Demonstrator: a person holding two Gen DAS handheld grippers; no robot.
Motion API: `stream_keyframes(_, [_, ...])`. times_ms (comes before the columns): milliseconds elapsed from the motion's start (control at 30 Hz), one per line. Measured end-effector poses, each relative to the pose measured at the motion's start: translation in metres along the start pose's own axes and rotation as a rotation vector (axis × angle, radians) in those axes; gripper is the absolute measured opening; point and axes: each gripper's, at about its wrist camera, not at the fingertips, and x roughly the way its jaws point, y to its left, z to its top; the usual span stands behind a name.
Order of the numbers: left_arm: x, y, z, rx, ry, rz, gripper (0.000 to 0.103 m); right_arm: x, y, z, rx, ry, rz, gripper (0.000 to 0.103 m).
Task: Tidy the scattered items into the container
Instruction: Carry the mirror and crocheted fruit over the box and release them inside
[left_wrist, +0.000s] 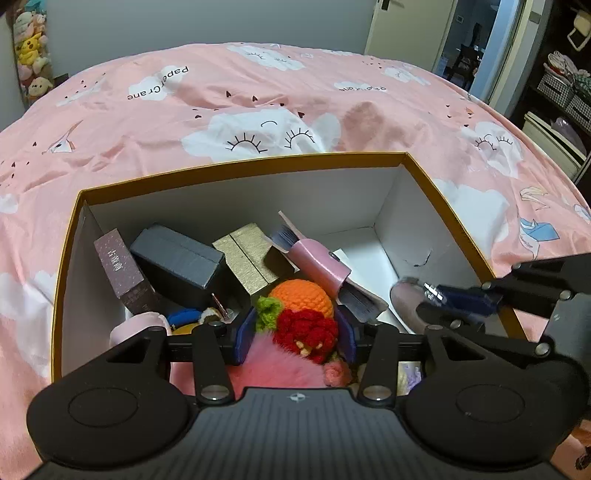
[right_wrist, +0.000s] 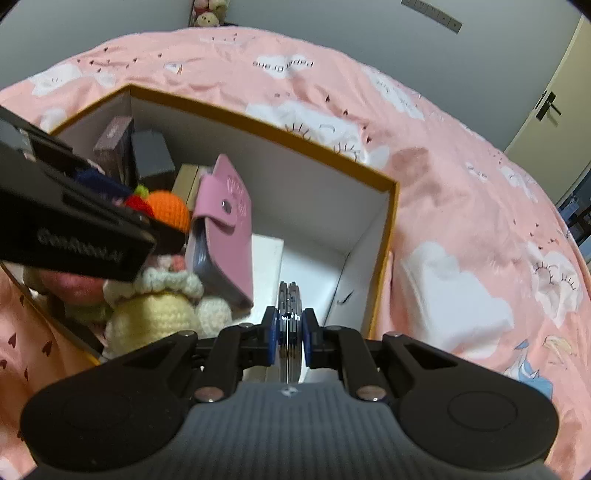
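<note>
A pink bedspread (left_wrist: 332, 96) carries the open box (left_wrist: 236, 166). In the left wrist view, the left hand-held gripper (left_wrist: 297, 338) stands open around a crocheted toy (left_wrist: 306, 314) inside the box. In the right wrist view, the right hand-held gripper (right_wrist: 290, 332) clamps a round compact (right_wrist: 289, 325) over the box's near right corner.

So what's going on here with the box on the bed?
Someone is tidying small items into a box on a pink bedspread, using two handheld grippers. The left gripper is low in the box with a crocheted fruit charm between its fingers. The right gripper is shut on a thin, shiny round object over the box's bare corner. A pink card holder and small boxes already lie inside.
</note>
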Motion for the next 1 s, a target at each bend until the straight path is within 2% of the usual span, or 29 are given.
stream_keyframes(300, [-0.002,0.001,-0.004,0.010,0.000,0.031,0.065,0.002,0.000,-0.002,0.013,0.023,0.027,0.016])
stream_keyframes(467, [-0.004,-0.001,-0.005,0.023,0.000,0.045,0.065,-0.003,0.000,-0.001,0.026,0.019,0.063,0.017])
stream_keyframes(600, [-0.007,-0.002,-0.005,0.024,-0.004,0.052,0.066,-0.007,0.000,-0.001,0.039,0.016,0.082,0.025])
stream_keyframes(700, [-0.009,-0.002,-0.005,0.022,-0.006,0.057,0.066,-0.012,-0.003,-0.001,0.059,0.009,0.107,0.037])
stream_keyframes(1000, [-0.019,-0.002,-0.004,0.013,-0.031,0.072,0.068,-0.032,-0.011,0.003,0.095,-0.042,0.123,0.049])
